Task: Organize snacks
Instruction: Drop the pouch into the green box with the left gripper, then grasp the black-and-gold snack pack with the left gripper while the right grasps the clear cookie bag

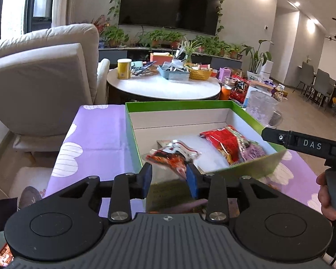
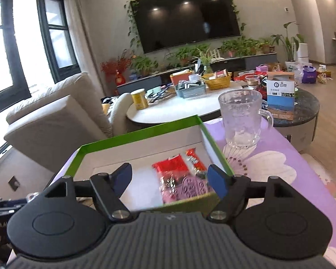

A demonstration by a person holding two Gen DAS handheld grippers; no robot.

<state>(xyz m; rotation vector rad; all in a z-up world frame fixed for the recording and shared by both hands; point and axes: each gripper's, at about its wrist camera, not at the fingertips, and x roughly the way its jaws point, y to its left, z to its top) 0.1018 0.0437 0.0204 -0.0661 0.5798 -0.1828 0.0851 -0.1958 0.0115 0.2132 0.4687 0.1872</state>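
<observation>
Both grippers parted over the green-rimmed cardboard box (image 1: 132, 121)

The left gripper (image 1: 169, 180) stands half open, a blurred red crinkly snack packet (image 1: 172, 157) between its blue pads; whether they press it is unclear. The right gripper (image 2: 170, 179) gapes wide, empty, above red and purple packets (image 2: 179, 179) in the box.

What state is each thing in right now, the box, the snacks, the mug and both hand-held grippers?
Green box: open, no lid on.
Red snack packets: lying inside the box.
Glass mug: upright, empty.
Left hand-held gripper: open, blurred packet between its fingers.
Right hand-held gripper: open wide, holding nothing.
</observation>
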